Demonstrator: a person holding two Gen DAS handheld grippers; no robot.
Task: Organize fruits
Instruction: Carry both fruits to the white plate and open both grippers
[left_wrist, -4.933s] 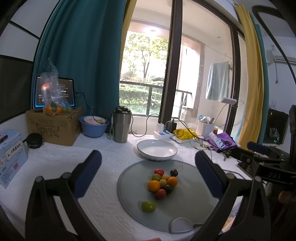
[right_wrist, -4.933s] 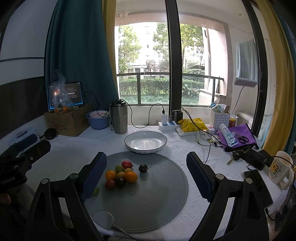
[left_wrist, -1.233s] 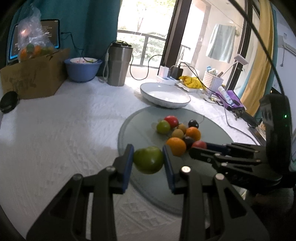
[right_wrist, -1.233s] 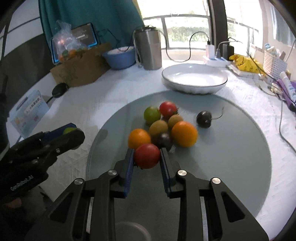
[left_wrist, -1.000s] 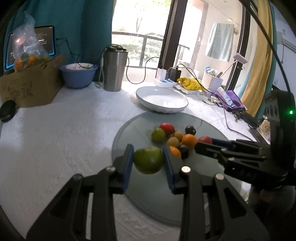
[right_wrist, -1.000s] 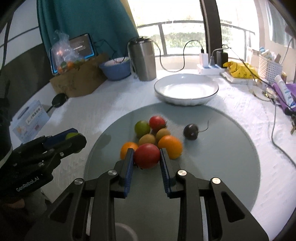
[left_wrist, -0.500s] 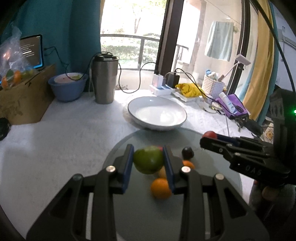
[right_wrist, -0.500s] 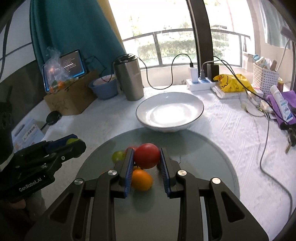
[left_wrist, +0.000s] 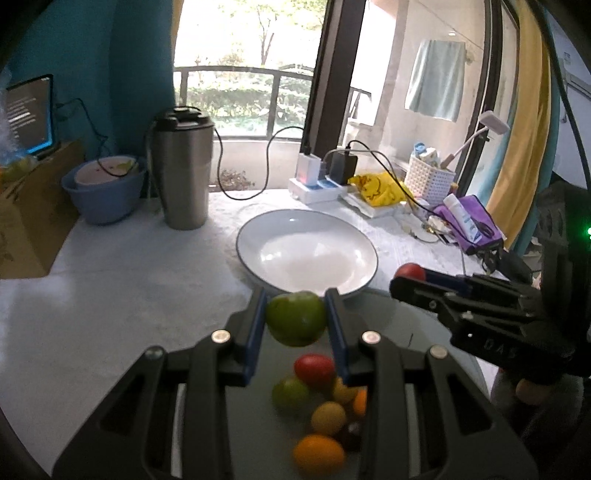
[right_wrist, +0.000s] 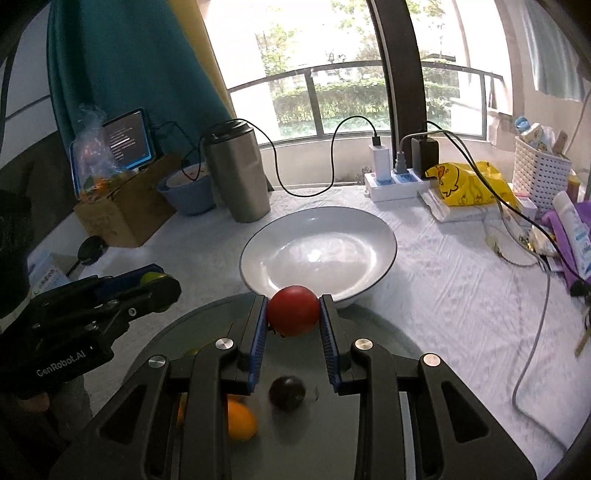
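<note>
The left gripper (left_wrist: 296, 322) is clamped on a green fruit (left_wrist: 295, 317), held above the near rim of the white bowl (left_wrist: 306, 221). The right gripper (right_wrist: 291, 314) pinches a red fruit (right_wrist: 293, 309) just short of the same bowl. Below both, the remaining fruits (left_wrist: 321, 413) lie clustered on the round grey mat (right_wrist: 373, 332), with a steel tumbler (right_wrist: 238, 173) standing behind the bowl

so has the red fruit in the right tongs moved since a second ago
Yes: the red fruit, gripped in the right tongs, has moved off the fruit pile toward the white bowl.
</note>
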